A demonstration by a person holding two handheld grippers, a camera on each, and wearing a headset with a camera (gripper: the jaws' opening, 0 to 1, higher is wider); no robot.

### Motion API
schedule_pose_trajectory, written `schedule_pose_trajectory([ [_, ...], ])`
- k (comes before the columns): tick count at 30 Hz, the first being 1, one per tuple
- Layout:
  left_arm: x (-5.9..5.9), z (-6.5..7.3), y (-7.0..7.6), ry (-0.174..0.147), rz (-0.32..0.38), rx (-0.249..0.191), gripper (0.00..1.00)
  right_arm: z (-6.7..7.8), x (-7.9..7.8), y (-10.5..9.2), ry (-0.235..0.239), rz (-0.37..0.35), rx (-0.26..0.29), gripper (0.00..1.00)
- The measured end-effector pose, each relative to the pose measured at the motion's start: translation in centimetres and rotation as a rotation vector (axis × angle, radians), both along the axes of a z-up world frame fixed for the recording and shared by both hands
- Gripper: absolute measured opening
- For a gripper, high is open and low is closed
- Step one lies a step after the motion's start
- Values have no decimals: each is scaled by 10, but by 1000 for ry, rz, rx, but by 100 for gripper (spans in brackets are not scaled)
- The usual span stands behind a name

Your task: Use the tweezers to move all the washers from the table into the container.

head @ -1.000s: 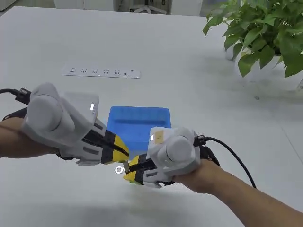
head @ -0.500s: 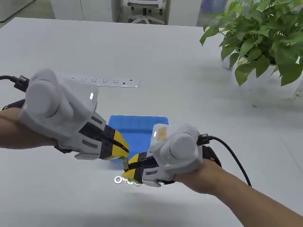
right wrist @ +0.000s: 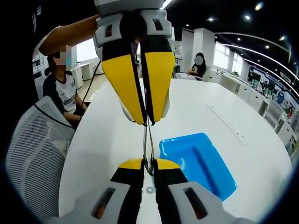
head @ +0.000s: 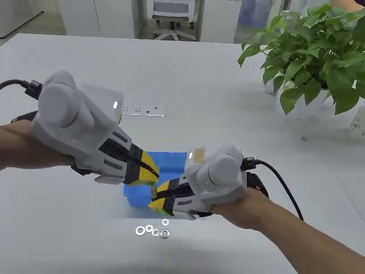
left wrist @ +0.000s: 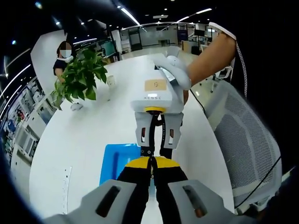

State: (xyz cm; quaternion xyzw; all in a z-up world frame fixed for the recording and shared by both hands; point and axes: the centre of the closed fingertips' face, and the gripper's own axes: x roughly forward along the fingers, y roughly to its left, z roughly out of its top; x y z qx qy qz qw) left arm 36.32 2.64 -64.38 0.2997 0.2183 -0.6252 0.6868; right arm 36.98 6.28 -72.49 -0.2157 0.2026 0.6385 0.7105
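Big white counter (head: 239, 114), glossy, runs well back. Leafy potted plant (head: 308, 51) far R corner. Power strip (head: 142, 111) flat mid-counter. Office chair (head: 171, 17) at far edge. Grey mesh chair (right wrist: 32, 154) close in, seated person (right wrist: 63, 93) just behind it, another person (right wrist: 198, 65) further back. Ceiling light strips (left wrist: 133, 16) on, open-plan office, white pillar (right wrist: 203, 44), bright windows (right wrist: 226, 58).
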Motion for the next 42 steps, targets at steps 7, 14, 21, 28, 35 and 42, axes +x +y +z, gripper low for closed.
schedule_pose_trajectory([
  [7, 18, 5, -2, -16, -11, 0, 5, 6, 20, -3, -16, -18, 7, 9],
  [14, 36, 2, -6, -29, -15, 2, 6, 2, 39, -6, -24, -43, 11, 9],
  [21, 49, -7, -8, -32, -13, 2, 6, -7, 54, -10, -27, -51, -6, 9],
  [28, 61, -20, -9, -17, 4, 4, 6, -19, 63, -10, -16, -52, -22, 9],
  [35, 71, -34, -9, 5, 17, 10, 6, -33, 72, -9, 20, -62, -33, 9],
  [42, 77, -46, -8, 24, 26, 11, 6, -46, 76, -8, 40, -65, -49, 10],
])
